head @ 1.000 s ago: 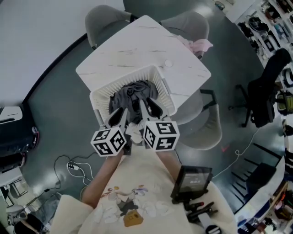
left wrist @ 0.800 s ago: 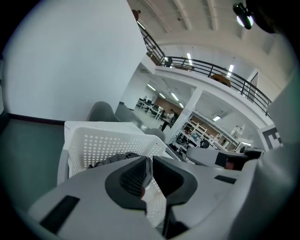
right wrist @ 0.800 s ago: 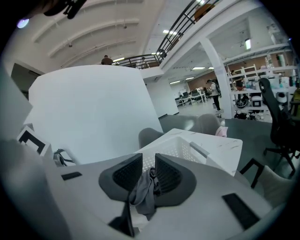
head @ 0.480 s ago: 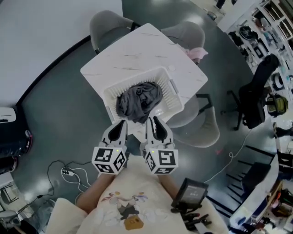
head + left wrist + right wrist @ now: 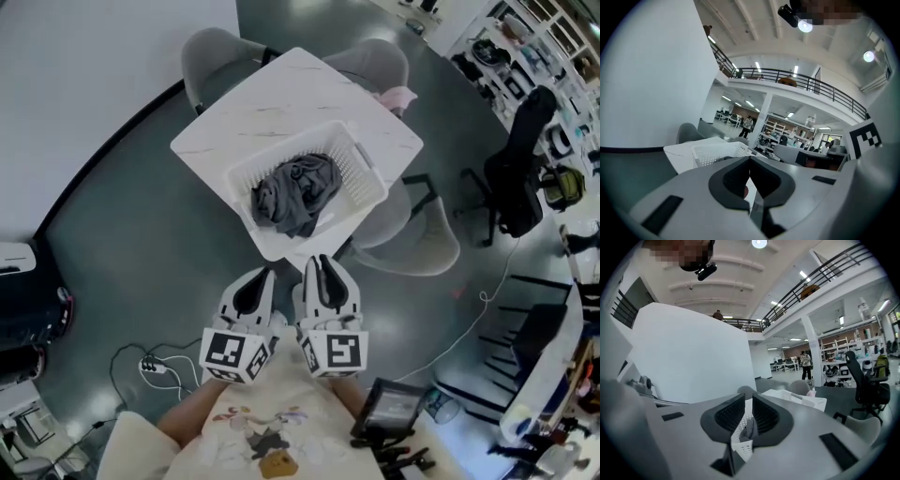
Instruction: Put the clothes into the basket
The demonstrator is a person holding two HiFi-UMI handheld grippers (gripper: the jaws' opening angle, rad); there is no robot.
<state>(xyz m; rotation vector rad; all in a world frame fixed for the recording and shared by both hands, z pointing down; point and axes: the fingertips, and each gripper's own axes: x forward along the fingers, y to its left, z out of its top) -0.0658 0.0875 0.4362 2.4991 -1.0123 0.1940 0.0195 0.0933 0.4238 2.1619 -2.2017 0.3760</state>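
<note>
The left gripper [image 5: 750,159] has its jaws pressed together, tip against tip, and it pinches nothing. The right gripper [image 5: 748,401] has just been closing its jaws. A narrow slit is left between them and no thing is in it; the basket is seen through the slit only far behind. In the head view both grippers are side by side, close before the person's chest and over the grey floor [image 5: 141,253]. Their tips point toward the table and their marker cubes are turned to the person. They are well apart from the basket and touch nothing.

The white basket [image 5: 366,178] stands on the white tabletop [image 5: 244,122] with its open side up. It is in the half nearer to the person, close to the corner that points at the grippers. Its long axis goes roughly along the near right edge of the tabletop.

The dark grey clothes [image 5: 295,192] lie inside the basket as one crumpled heap. The heap is stretched along the long axis of the basket and fills its left and middle part, while the right end shows bare slats.

A pink cloth [image 5: 398,96] is at the right edge of the tabletop, toward the far corner. Grey chairs [image 5: 211,52] stand around the table
</note>
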